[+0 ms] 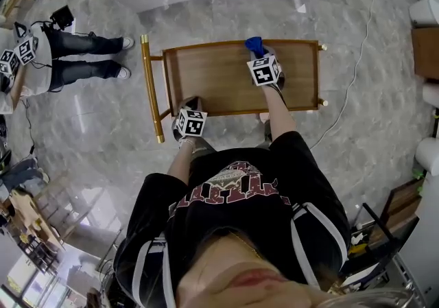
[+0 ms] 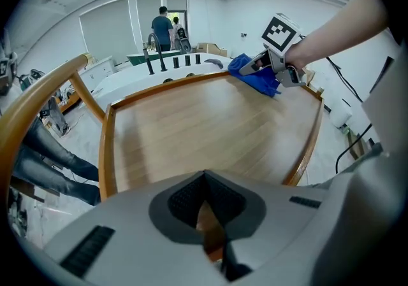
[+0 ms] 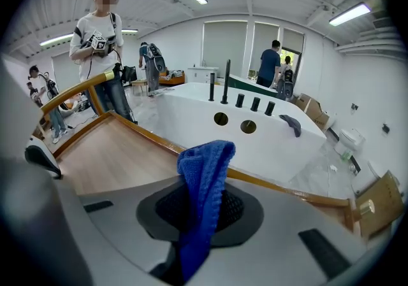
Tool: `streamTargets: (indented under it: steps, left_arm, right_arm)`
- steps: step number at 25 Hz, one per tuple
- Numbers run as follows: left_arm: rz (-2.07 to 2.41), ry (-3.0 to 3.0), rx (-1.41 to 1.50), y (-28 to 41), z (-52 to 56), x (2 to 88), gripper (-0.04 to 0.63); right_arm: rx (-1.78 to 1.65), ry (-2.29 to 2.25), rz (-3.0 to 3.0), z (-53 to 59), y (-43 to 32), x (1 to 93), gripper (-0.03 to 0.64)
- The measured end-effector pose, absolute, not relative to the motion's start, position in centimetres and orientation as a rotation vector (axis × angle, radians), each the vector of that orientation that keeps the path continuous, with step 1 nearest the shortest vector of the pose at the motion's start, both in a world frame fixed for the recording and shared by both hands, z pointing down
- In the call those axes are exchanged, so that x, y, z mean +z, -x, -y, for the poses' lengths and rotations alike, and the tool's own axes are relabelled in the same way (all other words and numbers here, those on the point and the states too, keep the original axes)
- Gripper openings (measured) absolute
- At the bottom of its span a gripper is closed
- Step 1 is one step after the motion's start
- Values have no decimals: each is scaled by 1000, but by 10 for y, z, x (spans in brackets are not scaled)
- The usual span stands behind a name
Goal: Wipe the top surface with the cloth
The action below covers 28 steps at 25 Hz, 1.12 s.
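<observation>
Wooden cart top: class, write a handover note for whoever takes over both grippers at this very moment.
Left gripper: jaws shut on the cart's near wooden rim, apparently steadying it.
Right gripper: jaws shut on the blue knitted cloth, which rests on the wooden cart top by the far rim, toward its right end.
Done: cloth gripped and on the surface; how much is wiped cannot be told.
Left: sweep the cloth across the top, probably toward the gold handle.
</observation>
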<state>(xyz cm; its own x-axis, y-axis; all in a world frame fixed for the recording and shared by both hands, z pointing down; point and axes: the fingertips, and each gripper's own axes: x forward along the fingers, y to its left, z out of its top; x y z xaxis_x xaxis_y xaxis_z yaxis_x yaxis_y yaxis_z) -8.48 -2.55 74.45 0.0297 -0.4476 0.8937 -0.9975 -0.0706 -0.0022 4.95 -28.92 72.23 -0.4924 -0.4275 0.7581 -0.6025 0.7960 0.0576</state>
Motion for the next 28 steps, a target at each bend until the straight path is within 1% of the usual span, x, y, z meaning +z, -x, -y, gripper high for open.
streamTargets:
  steps: [4, 8, 11, 13, 15, 19, 28]
  left_arm:
    - [1502, -1599, 986, 74, 44, 739, 46]
    - [1403, -1780, 908, 7, 104, 728, 46]
    - [1207, -1898, 1012, -42, 122, 735, 46]
    - [1114, -1923, 1098, -59, 120, 742, 46]
    - [1108, -1934, 1119, -63, 121, 746, 46]
    - [1112, -1902, 1037, -64, 122, 743, 46]
    - [1084, -1891, 1120, -63, 121, 747, 46]
  right_arm:
    - [296, -777, 2171, 291, -56, 725, 55]
    - [317, -787, 2187, 290, -58, 727, 55]
    - [316, -785, 2189, 289, -61, 726, 55]
    - [322, -771, 2191, 290, -62, 725, 55]
    - [324, -763, 2189, 296, -68, 723, 55]
    - [320, -775, 2183, 302, -88, 721, 55]
    - [354, -855, 2140, 323, -138, 724, 55]
